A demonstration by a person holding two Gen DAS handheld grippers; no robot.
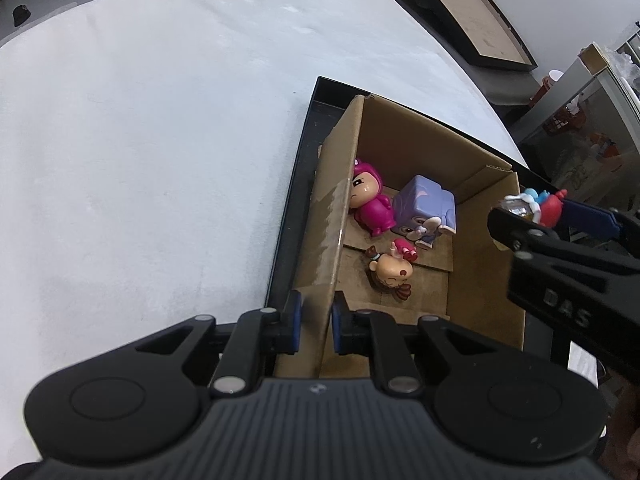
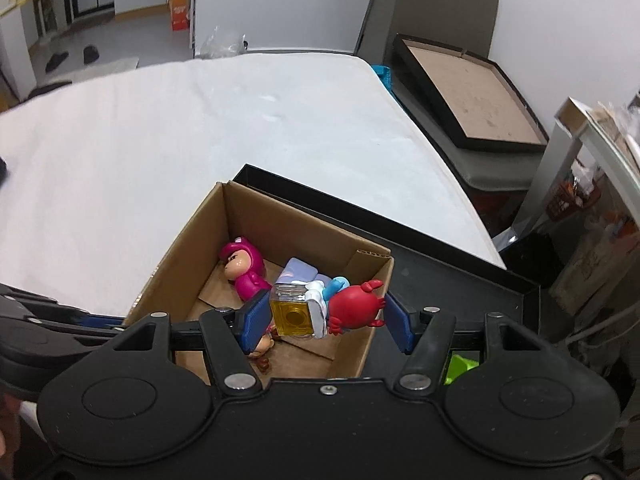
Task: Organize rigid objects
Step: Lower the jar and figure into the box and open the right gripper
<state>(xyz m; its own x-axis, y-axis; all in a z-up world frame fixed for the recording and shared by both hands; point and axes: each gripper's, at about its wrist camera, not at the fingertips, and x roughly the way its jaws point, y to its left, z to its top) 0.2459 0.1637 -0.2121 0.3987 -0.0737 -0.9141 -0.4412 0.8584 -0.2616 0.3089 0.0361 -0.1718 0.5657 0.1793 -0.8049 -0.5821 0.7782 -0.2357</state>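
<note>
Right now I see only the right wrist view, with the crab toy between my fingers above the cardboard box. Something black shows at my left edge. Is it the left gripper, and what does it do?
Observer: Yes. The left gripper is shut on the left side wall of the cardboard box, at its near end; the wall stands between the two blue pads.
Operator: My left finger hides something on the box floor. What lies there?
Observer: A small brown-haired figure, lying face up, a little apart from the pink figure.
</note>
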